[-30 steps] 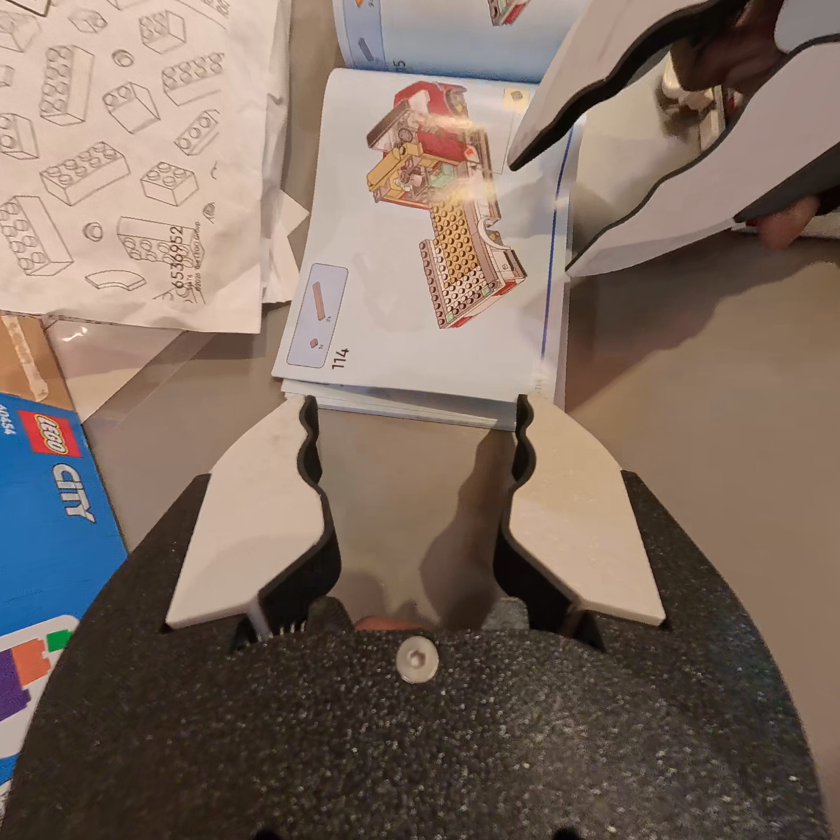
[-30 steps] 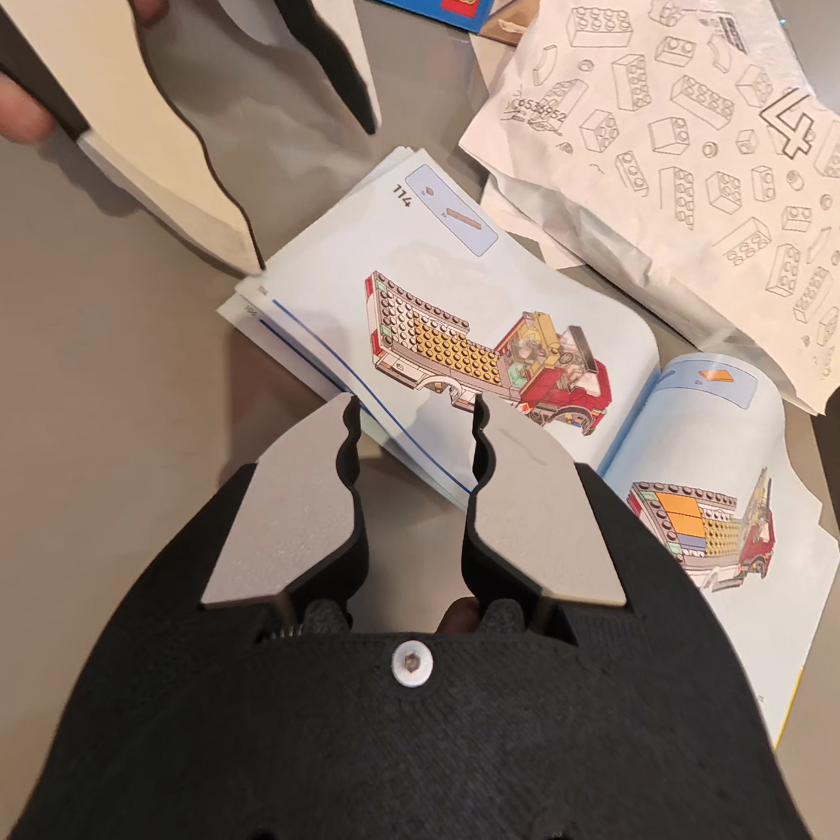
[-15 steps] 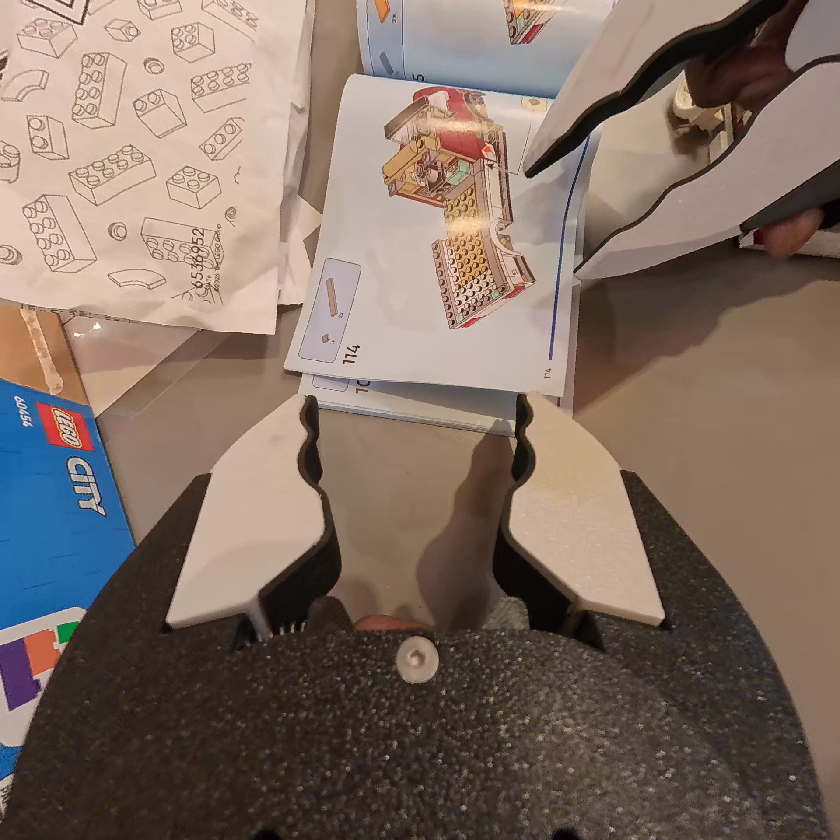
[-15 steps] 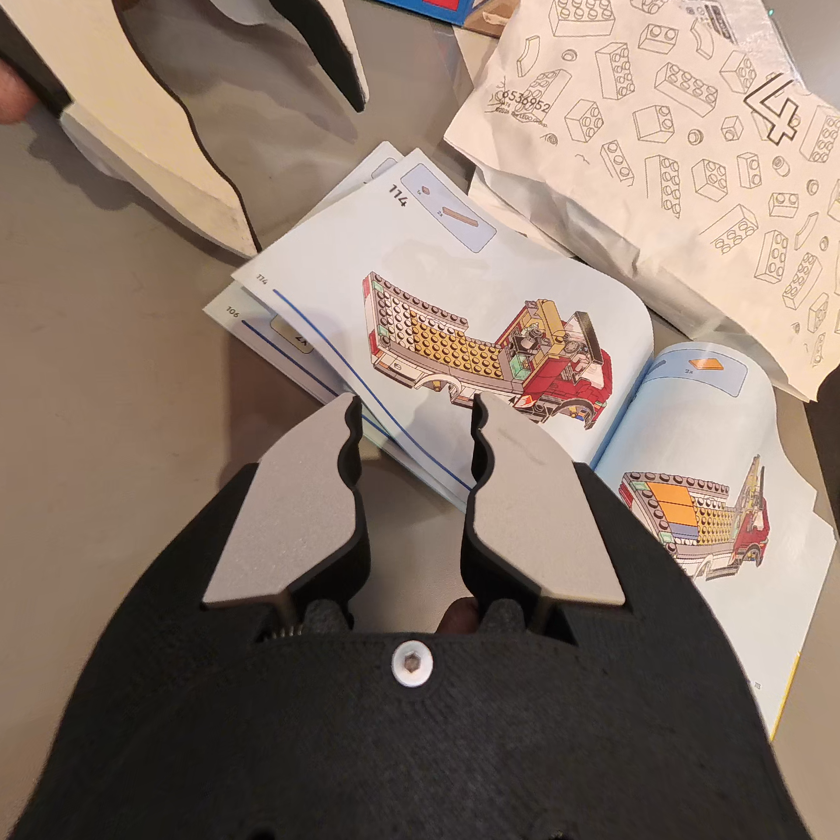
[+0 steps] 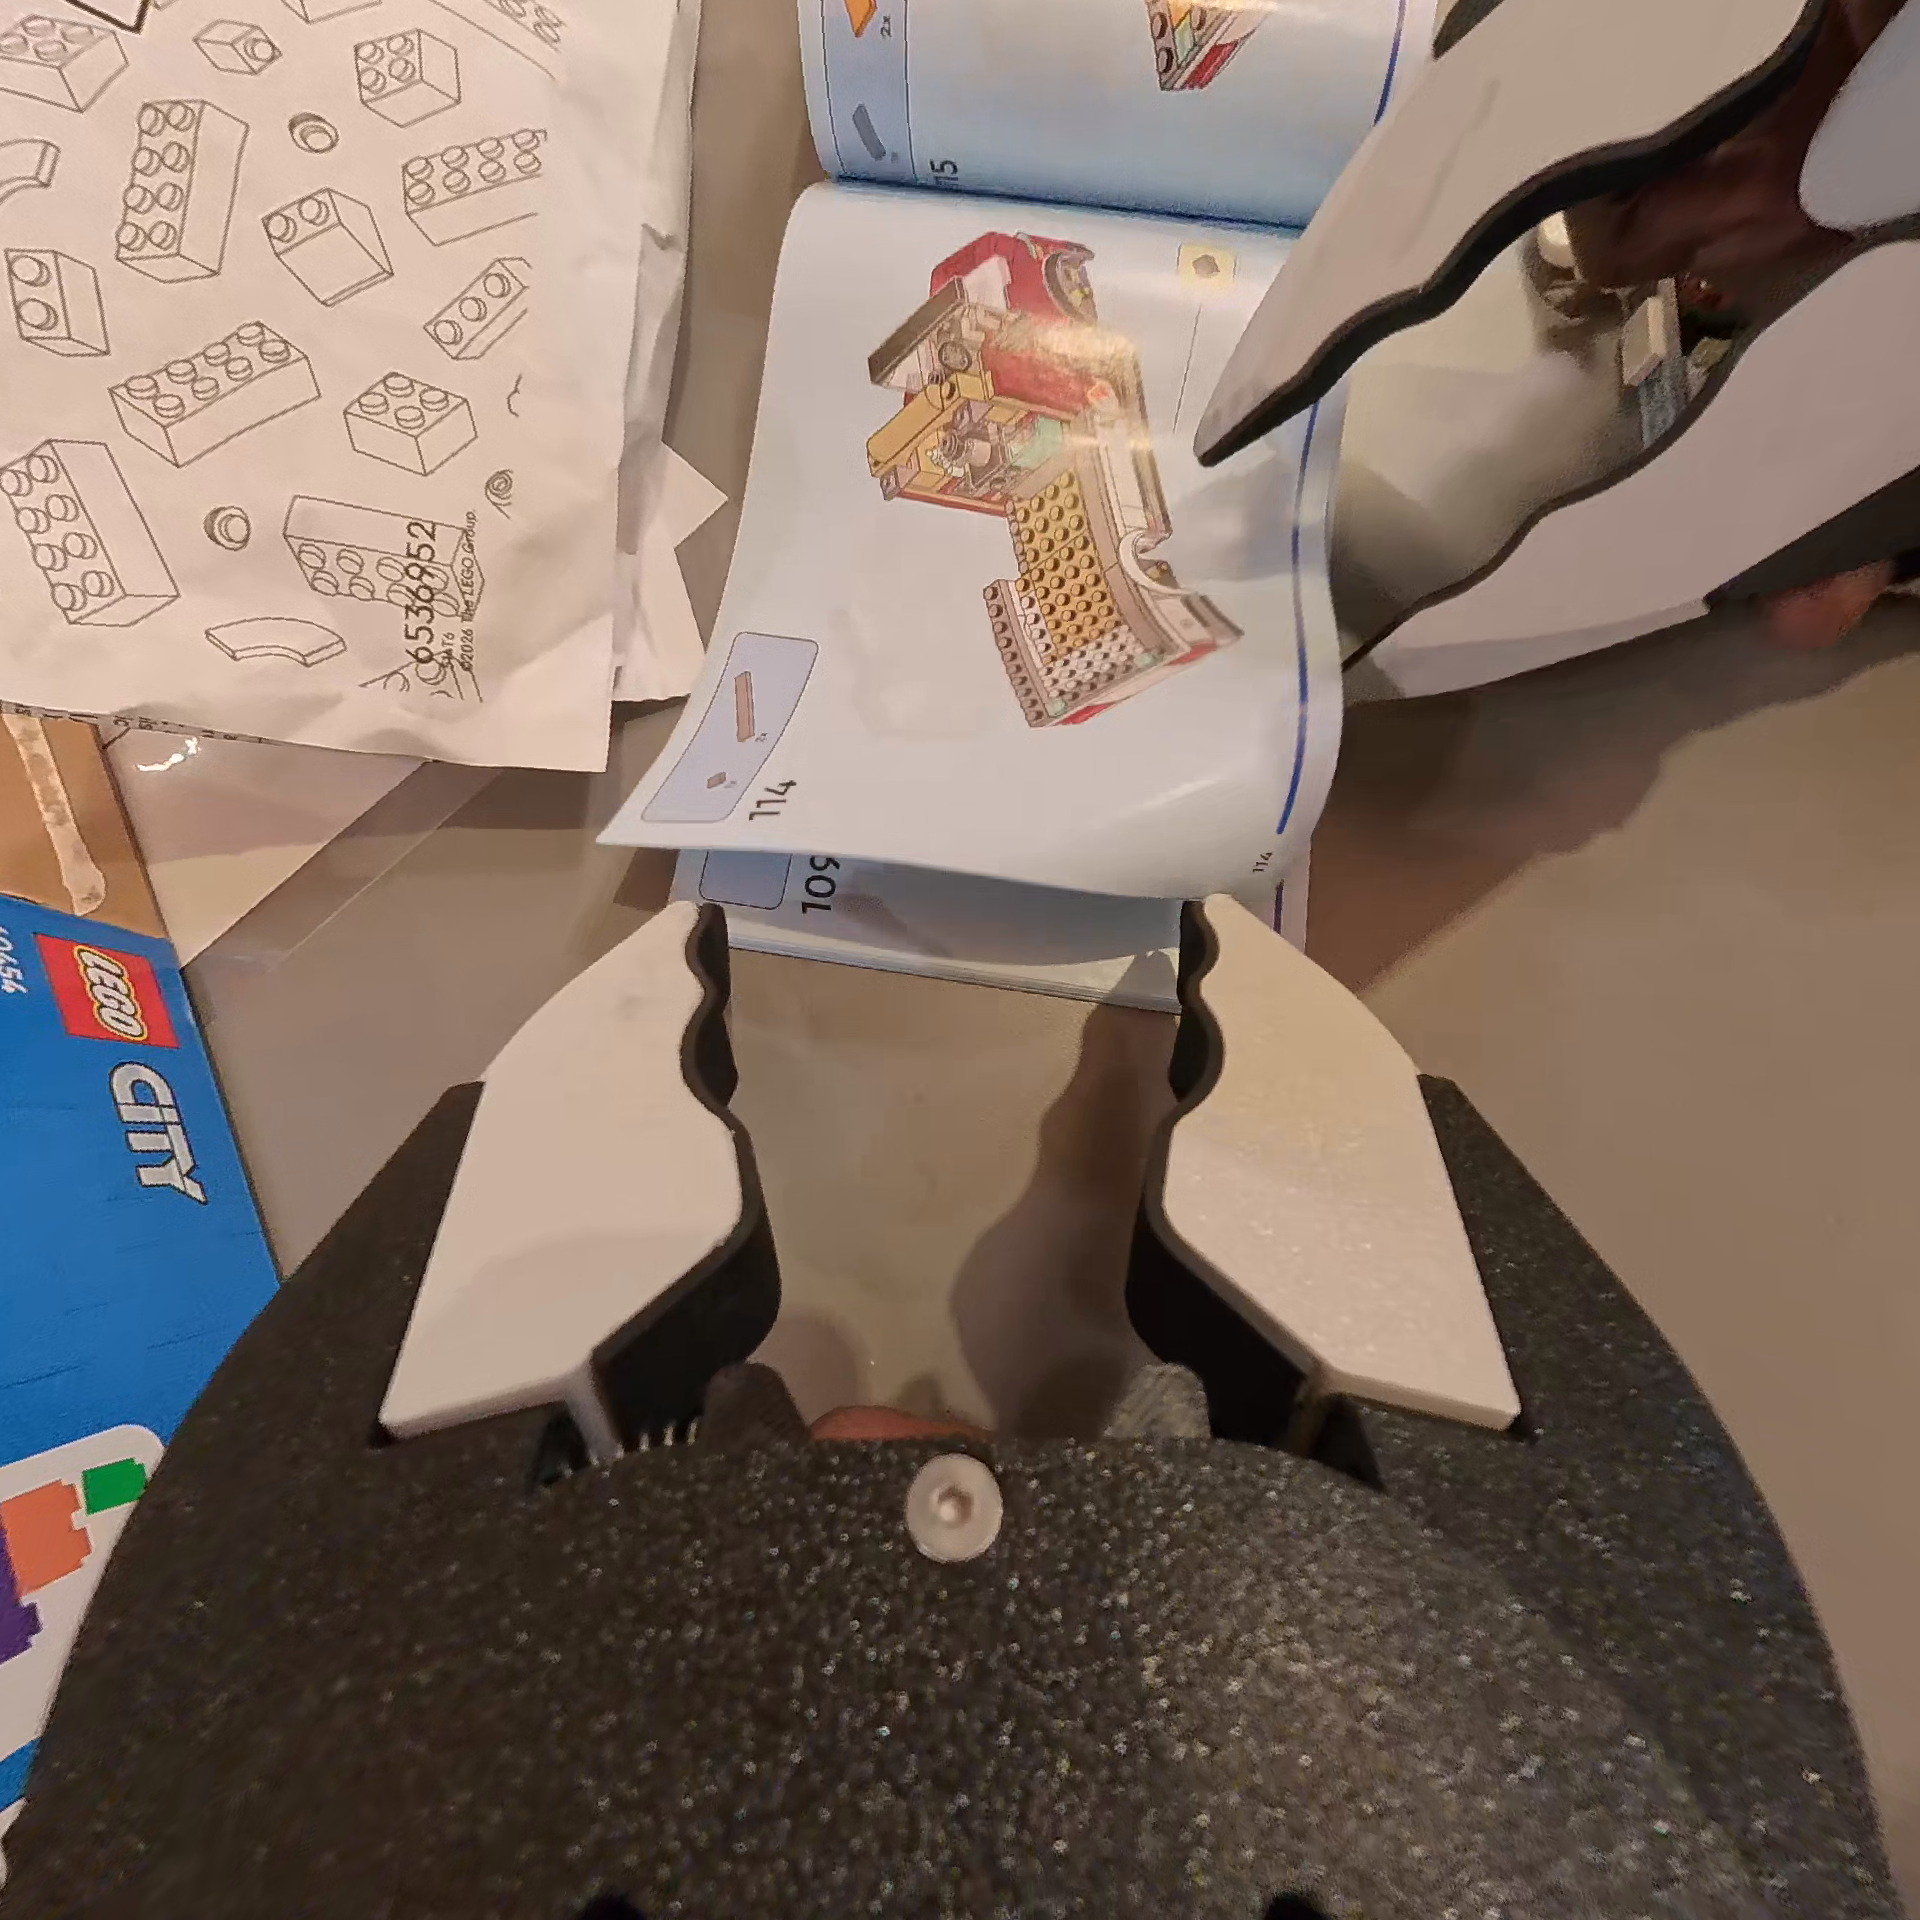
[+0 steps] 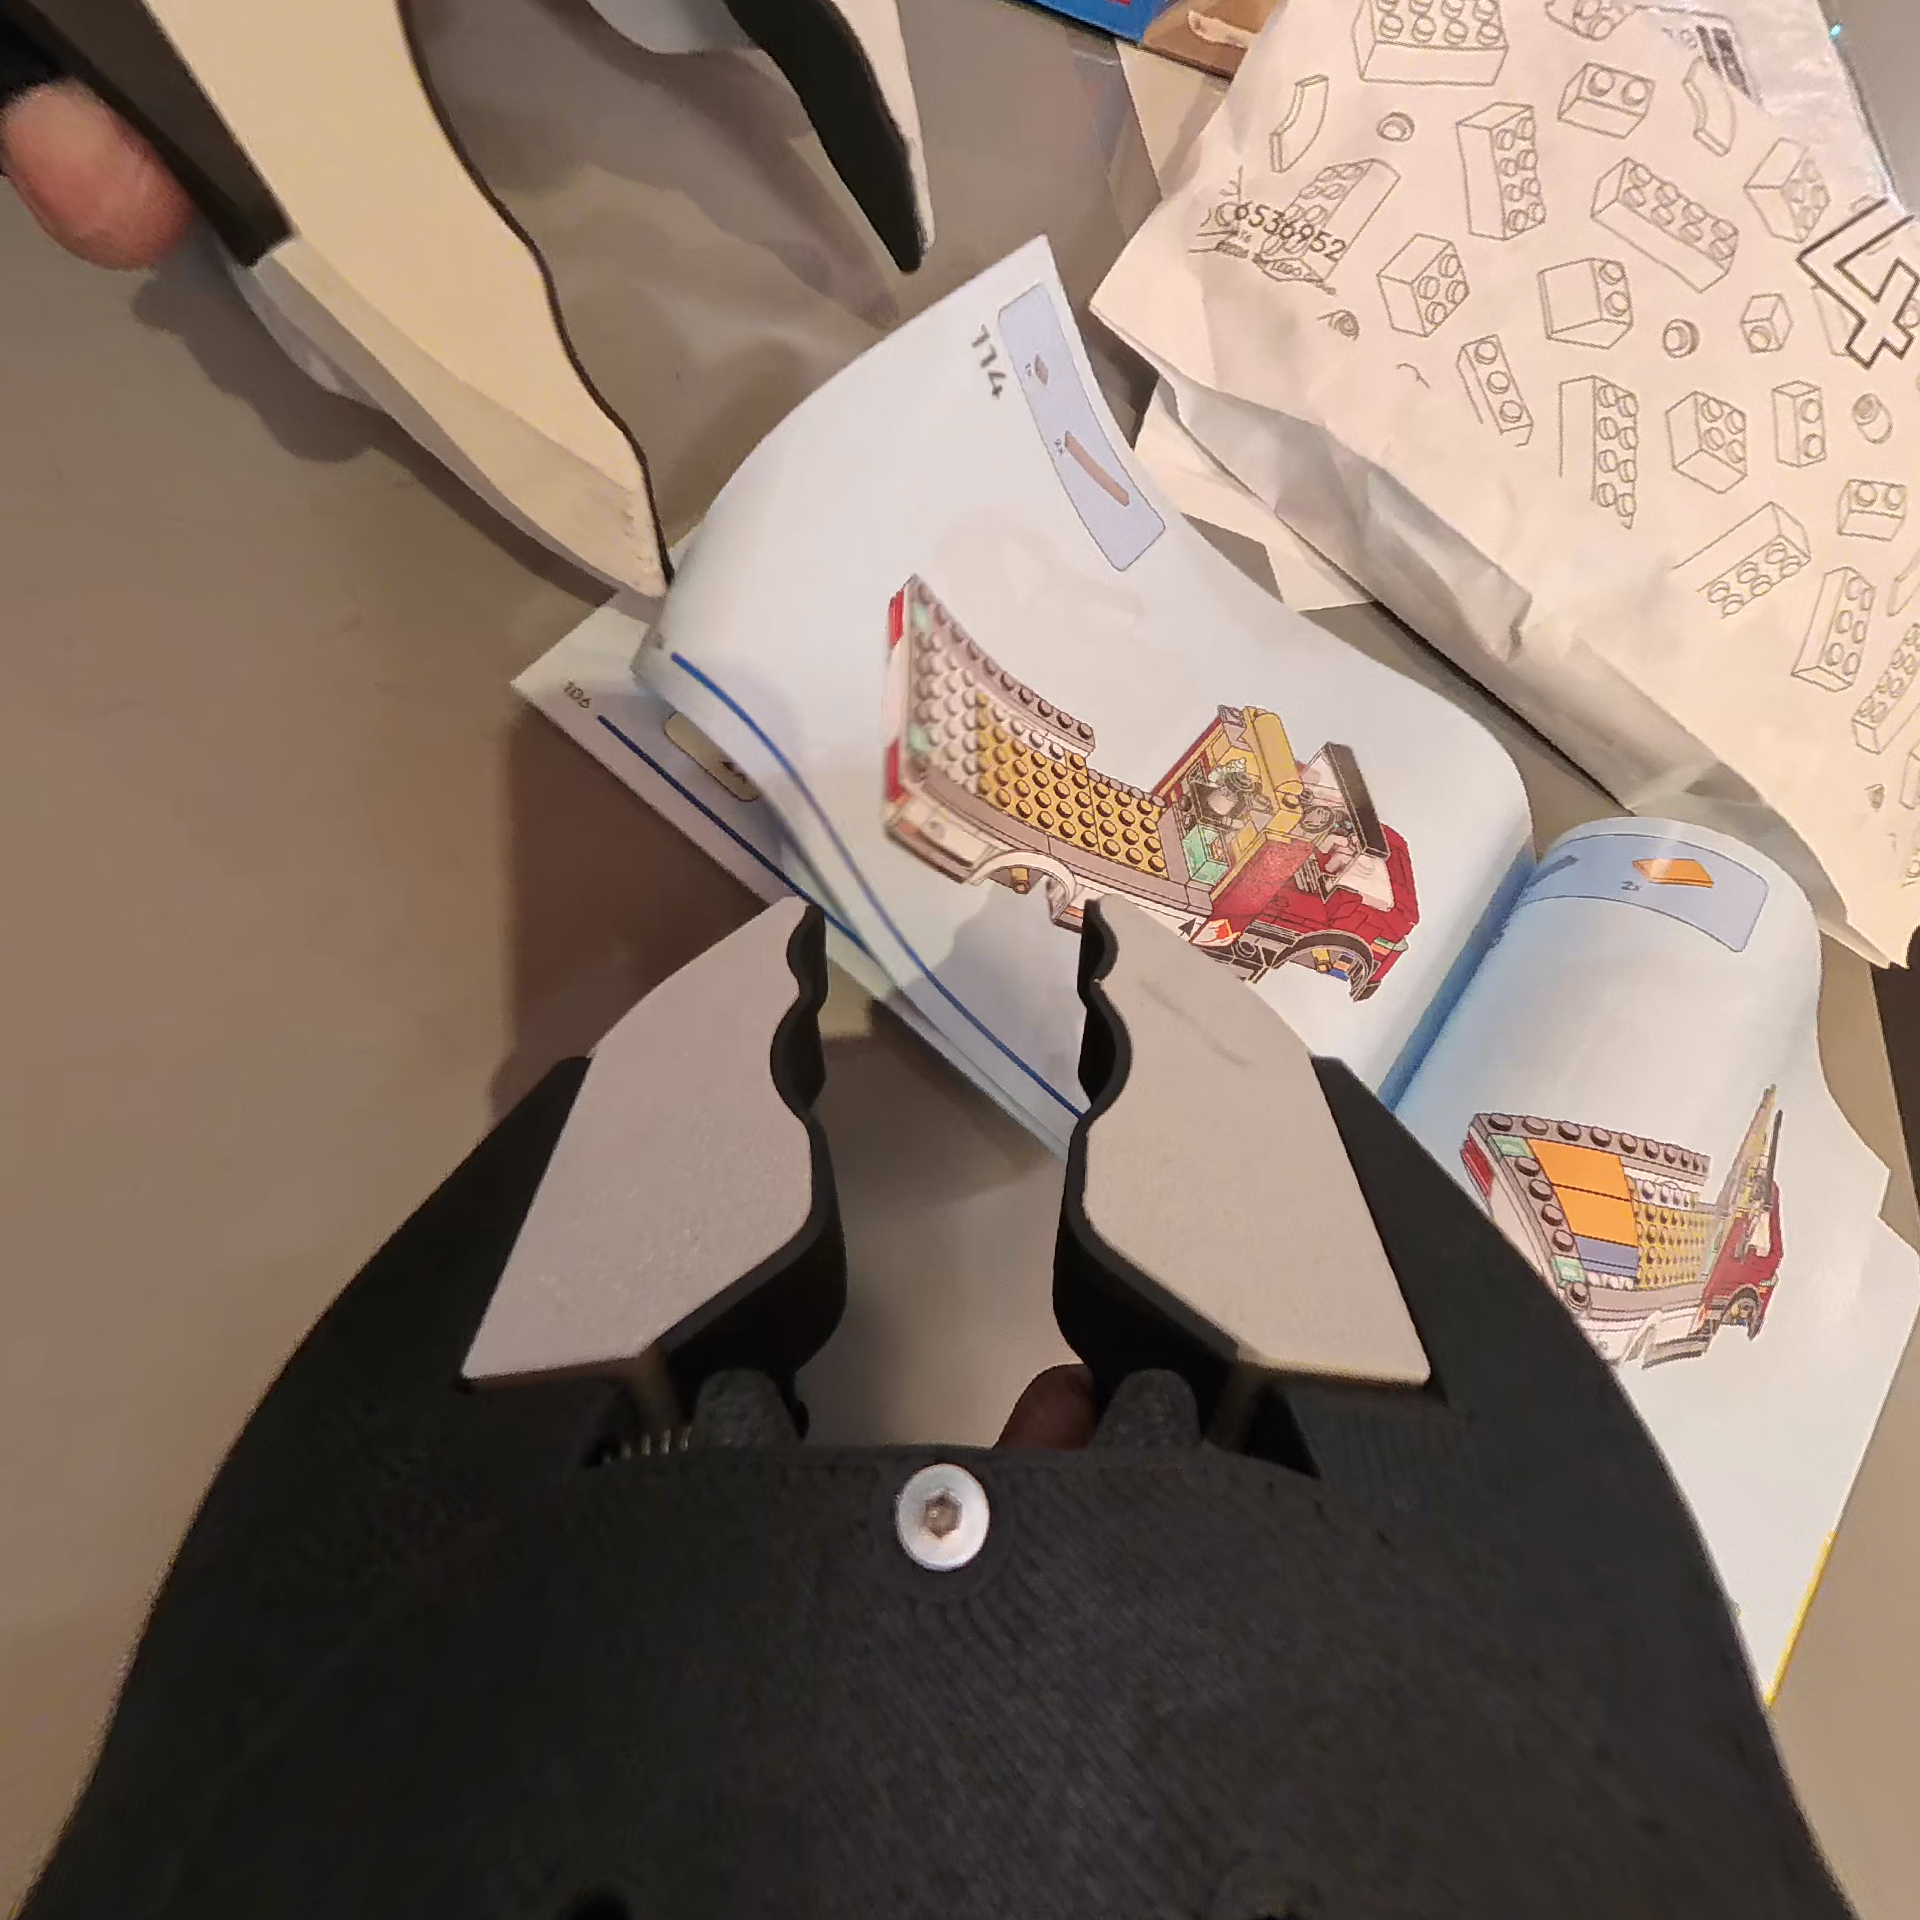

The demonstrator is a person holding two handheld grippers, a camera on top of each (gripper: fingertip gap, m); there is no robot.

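Note:
An open instruction booklet (image 5: pixel 987 675) with truck drawings lies on the beige table (image 5: pixel 1610 1039). Its top left-hand page curls up off the stack. My left gripper (image 5: pixel 945 925) is open wide and empty, its tips at the booklet's near edge. In the right wrist view, one of its fingertips (image 6: pixel 634 540) touches the curled page's corner. My right gripper (image 6: pixel 945 914) is partly open over the booklet (image 6: pixel 1195 644); the page's blue-lined edge runs between its jaws, and the pads do not press on it. In the left wrist view the right gripper (image 5: pixel 1278 556) hovers over the page's right side.
A white paper bag printed with brick outlines (image 5: pixel 260 364) lies left of the booklet, also in the right wrist view (image 6: pixel 1610 312). A blue cardboard box (image 5: pixel 94 1195) sits at the near left. A hand's fingertip (image 6: pixel 94 177) shows behind the left gripper.
The booklet's top page, flat a second ago, has lifted and curled upward, uncovering the page beneath. Both grippers stayed about as wide apart, shifting only slightly around the booklet.

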